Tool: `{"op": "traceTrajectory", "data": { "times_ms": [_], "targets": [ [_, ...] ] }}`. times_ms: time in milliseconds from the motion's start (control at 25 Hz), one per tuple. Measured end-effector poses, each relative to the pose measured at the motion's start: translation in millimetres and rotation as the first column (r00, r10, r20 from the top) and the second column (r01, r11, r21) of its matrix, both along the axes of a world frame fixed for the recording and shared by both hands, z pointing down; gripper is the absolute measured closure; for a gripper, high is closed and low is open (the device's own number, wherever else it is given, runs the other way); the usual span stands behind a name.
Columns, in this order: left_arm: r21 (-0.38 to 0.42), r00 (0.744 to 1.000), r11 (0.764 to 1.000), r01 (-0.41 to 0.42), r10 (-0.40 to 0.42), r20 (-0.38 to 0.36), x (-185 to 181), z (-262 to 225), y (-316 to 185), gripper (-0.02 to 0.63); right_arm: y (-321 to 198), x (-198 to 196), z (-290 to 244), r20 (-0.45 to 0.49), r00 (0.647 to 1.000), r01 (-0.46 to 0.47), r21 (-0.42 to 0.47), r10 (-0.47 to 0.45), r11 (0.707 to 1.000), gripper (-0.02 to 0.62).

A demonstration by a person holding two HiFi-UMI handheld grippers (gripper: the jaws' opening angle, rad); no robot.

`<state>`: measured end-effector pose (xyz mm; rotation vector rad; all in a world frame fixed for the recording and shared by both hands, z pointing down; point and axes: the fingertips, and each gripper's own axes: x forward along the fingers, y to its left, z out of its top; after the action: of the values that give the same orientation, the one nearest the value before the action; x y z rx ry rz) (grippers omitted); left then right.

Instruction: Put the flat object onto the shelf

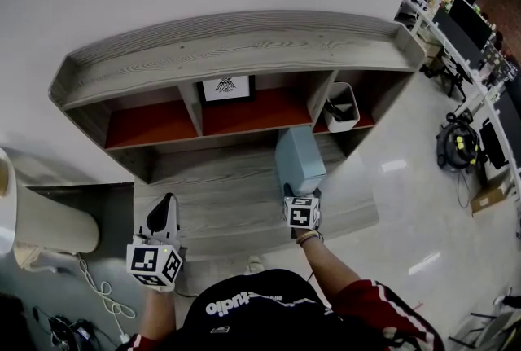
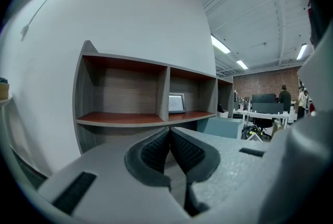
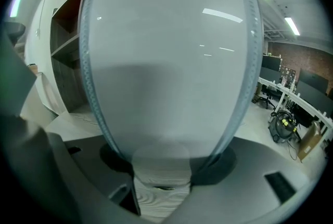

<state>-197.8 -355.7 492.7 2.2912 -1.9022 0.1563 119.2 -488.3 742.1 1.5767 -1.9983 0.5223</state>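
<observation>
So the right gripper [image 3: 165,166] had its jaws spread wide but clamped on the near end of the flat object [image 3: 166,62]. That's a pale blue slab, and it filled nearly the whole right gripper view, with its two rounded edges running straight down into the pads. Its long axis pointed directly away from the jaws toward the shelf [image 1: 236,48], so the right hand was obviously the one doing the job. The left gripper [image 2: 169,153] sat well off to the left with its jaws pinched together on nothing. From the head view, the slab's far end stood over the lower ledge [image 1: 228,195], just in front of the divider [image 1: 320,93] between the middle and right bays. I couldn't tell if it was resting on the ledge or lifted slightly. Pushing straight ahead looked like it'd nose into that divider. The right bay already held a white bin [image 1: 342,107] and the middle one a framed picture [image 1: 226,87] at the back, so both looked tight. The left bay [image 1: 151,123] was bare red board, the roomiest spot, though reaching it would mean swinging across toward the idle gripper. The broad top board was open too, just higher, with a raised rim to clear.
</observation>
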Motion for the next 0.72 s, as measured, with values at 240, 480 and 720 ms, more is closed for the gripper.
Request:
{"op": "traceTrajectory", "data": {
  "times_ms": [240, 480, 720],
  "targets": [
    [-0.004, 1.0, 1.0, 0.006, -0.006, -0.006, -0.7, 2.4, -7.6, 0.6, -12.4, -3.2, 0.3, 0.003, 1.0, 0.001, 0.006, -0.001, 1.0, 0.311],
    [-0.008, 1.0, 1.0, 0.026, -0.026, -0.015, -8.1, 6.2, -11.7, 0.6, -22.0, -2.3, 7.5, -0.013, 1.0, 0.001, 0.017, -0.001, 1.0, 0.308],
    [-0.004, 0.999, 0.999, 0.049, -0.049, -0.023, -16.7, 7.5, -9.1, 0.6, -29.3, -3.8, 14.1, -0.014, 1.0, -0.005, 0.029, 0.005, 1.0, 0.304]
  ]
}}
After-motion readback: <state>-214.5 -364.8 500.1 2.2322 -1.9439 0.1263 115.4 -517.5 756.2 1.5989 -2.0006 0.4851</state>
